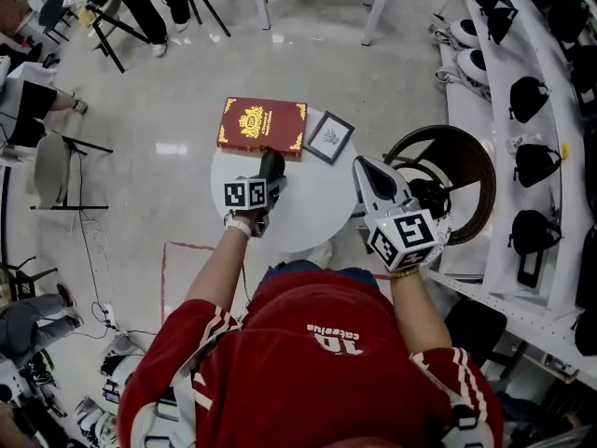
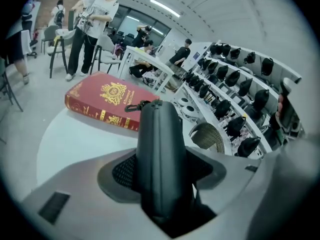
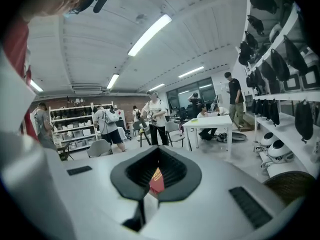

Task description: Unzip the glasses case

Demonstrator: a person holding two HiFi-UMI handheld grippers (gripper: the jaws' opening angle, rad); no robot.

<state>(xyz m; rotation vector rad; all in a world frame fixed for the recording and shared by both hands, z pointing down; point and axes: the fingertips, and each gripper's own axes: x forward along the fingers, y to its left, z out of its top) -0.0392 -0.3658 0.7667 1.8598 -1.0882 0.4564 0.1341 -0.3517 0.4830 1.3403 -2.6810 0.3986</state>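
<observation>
While our left tongs clench the glasses case around its middle, holding it over the table with the zip seam turned toward us, our right tongs hang off to the side, drawn together on nothing. We should part them, bring them to the pull cord at the case's far end, pinch it squarely, then draw along the seam with the left grip kept firm.

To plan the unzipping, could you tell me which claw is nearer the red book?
Left. The left claw, holding the glasses case, sits just short of the red book; the right claw is farther right, beyond the framed picture.
</observation>
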